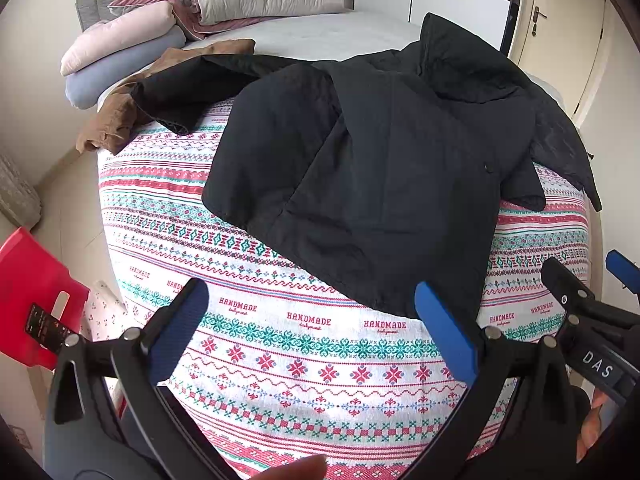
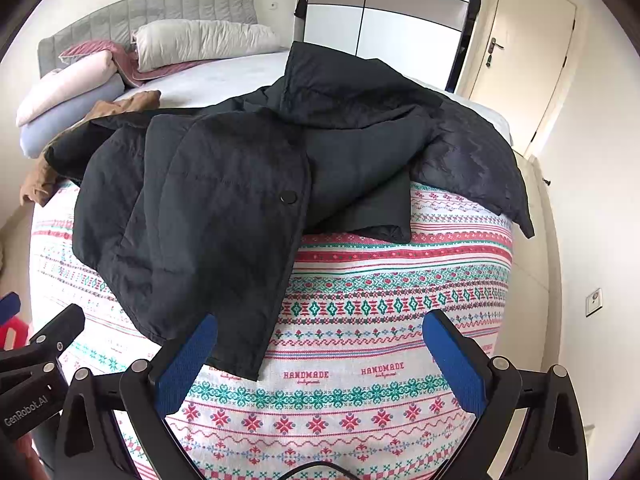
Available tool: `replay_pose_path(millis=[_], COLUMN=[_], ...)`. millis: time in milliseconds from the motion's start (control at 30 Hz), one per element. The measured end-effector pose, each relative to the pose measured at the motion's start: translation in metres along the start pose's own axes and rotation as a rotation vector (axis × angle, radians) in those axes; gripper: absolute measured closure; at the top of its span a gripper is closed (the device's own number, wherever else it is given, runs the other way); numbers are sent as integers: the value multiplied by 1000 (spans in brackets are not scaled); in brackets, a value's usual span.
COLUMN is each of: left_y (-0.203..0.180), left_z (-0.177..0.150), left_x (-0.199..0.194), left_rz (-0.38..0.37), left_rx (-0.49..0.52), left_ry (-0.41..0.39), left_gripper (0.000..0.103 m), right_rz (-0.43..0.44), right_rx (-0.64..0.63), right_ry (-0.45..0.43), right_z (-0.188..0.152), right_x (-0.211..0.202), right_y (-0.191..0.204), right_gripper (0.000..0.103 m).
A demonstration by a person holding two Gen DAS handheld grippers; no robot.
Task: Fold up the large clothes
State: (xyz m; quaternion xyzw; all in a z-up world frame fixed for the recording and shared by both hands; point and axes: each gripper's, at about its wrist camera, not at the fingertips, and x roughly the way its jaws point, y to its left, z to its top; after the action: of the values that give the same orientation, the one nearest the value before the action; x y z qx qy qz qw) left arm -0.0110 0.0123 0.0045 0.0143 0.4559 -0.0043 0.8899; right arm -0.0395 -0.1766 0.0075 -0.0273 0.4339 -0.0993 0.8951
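A large black quilted jacket (image 1: 372, 160) lies crumpled on the patterned bedspread (image 1: 304, 364), its near hem hanging toward me. In the right wrist view the same jacket (image 2: 224, 216) shows a round snap button and a loose flap at the right. My left gripper (image 1: 316, 324) hovers above the bedspread just short of the hem, open with nothing between its blue pads. My right gripper (image 2: 320, 356) is also open and empty, its left pad close to the jacket's lower corner (image 2: 244, 364). The right gripper (image 1: 592, 304) shows at the right edge of the left wrist view.
A brown garment (image 1: 120, 112) lies partly under the jacket at the bed's left edge. Folded pillows and blankets (image 1: 168, 28) are stacked by the grey headboard. A red stool (image 1: 36, 292) stands on the floor at left. A wardrobe (image 2: 384, 20) and door (image 2: 524, 60) stand beyond the bed.
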Motion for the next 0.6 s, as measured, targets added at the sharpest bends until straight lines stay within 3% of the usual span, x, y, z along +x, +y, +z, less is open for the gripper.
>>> replay_pose_path(millis=[600], left_y=[3], left_z=[1], left_x=[-3], left_rz=[5], left_rx=[2], left_ry=[0], left_gripper=[0], right_rz=[-1], right_rx=[-3], right_ry=[3], right_z=[0], right_x=[-2], right_y=[1], right_gripper=[0])
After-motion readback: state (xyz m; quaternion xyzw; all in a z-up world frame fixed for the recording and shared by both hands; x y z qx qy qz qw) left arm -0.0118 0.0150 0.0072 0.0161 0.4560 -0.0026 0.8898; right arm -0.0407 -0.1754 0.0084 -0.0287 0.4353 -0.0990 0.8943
